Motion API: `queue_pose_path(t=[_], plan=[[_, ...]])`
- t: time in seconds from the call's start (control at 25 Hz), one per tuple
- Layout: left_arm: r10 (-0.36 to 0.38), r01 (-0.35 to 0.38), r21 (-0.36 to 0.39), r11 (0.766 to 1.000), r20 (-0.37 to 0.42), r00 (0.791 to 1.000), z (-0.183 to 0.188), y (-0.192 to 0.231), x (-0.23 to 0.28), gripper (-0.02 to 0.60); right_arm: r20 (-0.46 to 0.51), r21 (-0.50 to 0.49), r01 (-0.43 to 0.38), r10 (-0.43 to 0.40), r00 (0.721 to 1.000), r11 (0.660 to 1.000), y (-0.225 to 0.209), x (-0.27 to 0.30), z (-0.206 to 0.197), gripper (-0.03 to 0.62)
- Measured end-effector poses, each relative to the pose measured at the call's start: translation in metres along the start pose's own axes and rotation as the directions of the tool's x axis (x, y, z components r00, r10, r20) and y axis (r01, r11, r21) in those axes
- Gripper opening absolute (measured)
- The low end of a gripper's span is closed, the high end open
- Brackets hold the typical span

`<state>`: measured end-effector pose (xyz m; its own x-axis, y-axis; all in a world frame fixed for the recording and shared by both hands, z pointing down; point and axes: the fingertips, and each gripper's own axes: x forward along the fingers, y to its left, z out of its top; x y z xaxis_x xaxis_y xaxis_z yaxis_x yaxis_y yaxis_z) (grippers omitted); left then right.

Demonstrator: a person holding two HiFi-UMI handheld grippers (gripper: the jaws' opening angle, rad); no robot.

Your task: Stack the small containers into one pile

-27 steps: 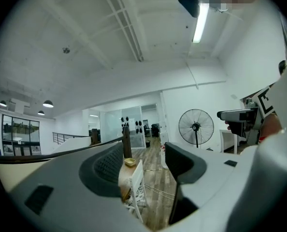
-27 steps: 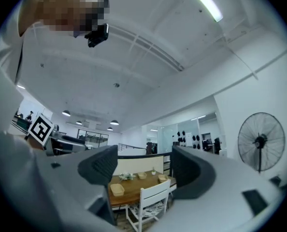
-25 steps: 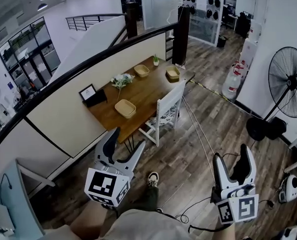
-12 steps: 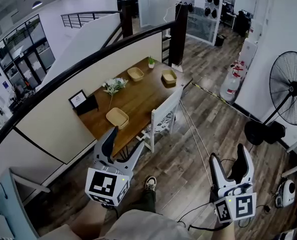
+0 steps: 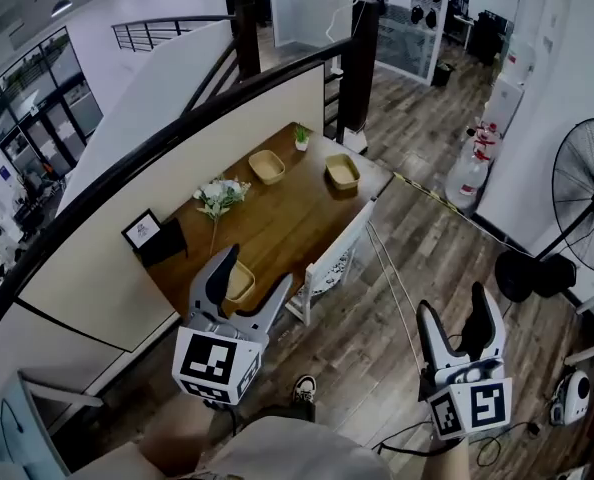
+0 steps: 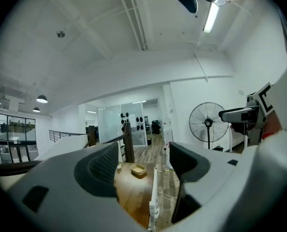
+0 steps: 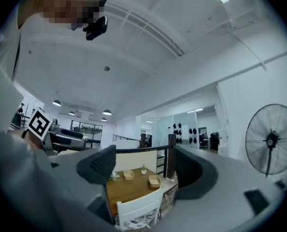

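left gripper fingers just opened wide | right gripper fingers spread | chair fronts table, 3 containers

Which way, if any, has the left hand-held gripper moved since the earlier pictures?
Yes. The left hand-held gripper has come toward the wooden table, now overlapping its near end; its jaws have just been opening, empty.
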<state>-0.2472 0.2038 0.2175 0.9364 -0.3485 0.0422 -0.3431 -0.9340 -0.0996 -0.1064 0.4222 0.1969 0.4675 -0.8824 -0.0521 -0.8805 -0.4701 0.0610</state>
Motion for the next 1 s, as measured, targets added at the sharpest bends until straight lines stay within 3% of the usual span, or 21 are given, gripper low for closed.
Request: queue_pose_path(t=[0.28, 0.64, 1.0], plan=[[-0.004, 0.004, -0.023, 1.000, 0.022, 1.000, -0.003, 0.050, 0.072, 0.319, -0.013, -0.013, 0.003, -0.003, 1.000, 1.000, -0.005, 0.086, -0.010, 0.370], [0.014, -0.014, -0.049, 0.999, 0.017, 1.000, -0.018, 0.081, 0.132, 0.319, -0.041, -0.025, -0.018, 0.017, 0.999, 1.000, -0.027, 0.157, -0.034, 0.367], [0.081, -0.081, -0.054, 0.995, -0.007, 0.997, -0.038, 0.088, 0.225, 0.319, -0.064, -0.016, -0.096, 0.095, 0.993, 0.995, -0.087, 0.249, -0.067, 0.362]])
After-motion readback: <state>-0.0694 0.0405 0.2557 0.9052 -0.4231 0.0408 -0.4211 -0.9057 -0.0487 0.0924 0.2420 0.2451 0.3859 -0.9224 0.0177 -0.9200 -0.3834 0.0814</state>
